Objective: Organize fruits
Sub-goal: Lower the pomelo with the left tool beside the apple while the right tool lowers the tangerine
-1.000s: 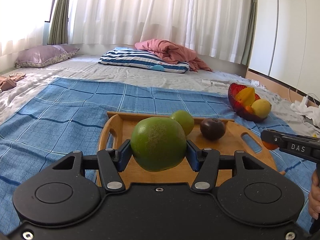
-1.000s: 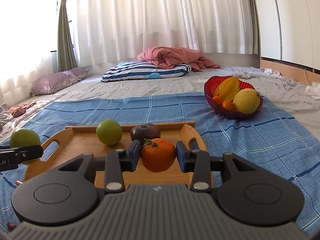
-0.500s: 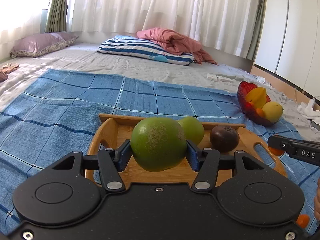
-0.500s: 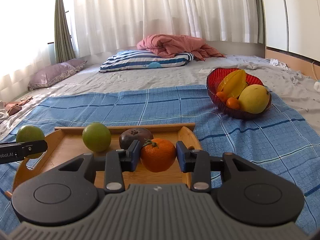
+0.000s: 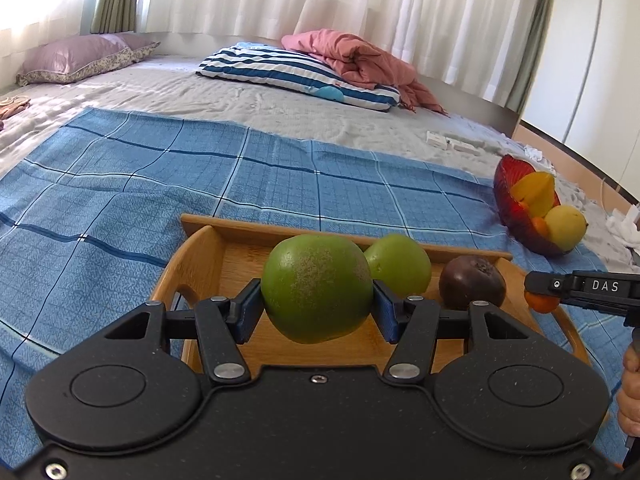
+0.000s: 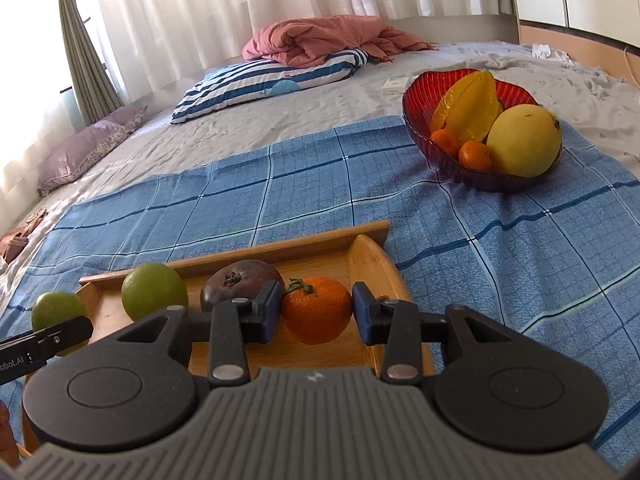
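"DAS" on right claw (image 5: 541, 297)

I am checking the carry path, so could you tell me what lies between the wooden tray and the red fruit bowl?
Only the blue checked blanket lies between the wooden tray and the red fruit bowl; the right wrist view shows that stretch best.

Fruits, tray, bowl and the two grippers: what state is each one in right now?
left gripper: shut on large green fruit, held above the tray
right gripper: shut on tangerine
small green fruit: resting in wooden tray
dark purple fruit: resting in tray
red bowl: holds starfruit, mango, small oranges
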Available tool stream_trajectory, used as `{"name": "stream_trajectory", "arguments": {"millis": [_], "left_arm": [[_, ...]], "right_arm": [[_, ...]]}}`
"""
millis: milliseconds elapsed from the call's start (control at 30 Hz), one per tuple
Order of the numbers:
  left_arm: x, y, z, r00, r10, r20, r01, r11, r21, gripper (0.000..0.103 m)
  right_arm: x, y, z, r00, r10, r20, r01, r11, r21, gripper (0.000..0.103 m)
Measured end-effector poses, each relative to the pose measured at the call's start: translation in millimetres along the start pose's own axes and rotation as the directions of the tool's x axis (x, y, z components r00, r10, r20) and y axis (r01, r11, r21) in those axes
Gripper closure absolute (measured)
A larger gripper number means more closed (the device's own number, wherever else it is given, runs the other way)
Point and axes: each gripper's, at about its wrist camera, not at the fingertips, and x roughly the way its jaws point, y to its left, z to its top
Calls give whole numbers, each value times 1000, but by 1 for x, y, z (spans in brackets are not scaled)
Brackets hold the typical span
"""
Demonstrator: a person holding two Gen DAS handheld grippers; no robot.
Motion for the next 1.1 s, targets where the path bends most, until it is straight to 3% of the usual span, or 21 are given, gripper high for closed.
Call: {"name": "stream_trajectory", "arguments": {"millis": [300,1100], "left_arm": [[25,12,4,1000,19,-16,-19,999,-43,49],[49,16,2,999,15,-35,-16,999,-39,49]], "right_arm": [[26,-14,13,1000,4,-4,-4,993,118,60],[55,-6,10,1000,-9,-21,12,993,119,60]]}}
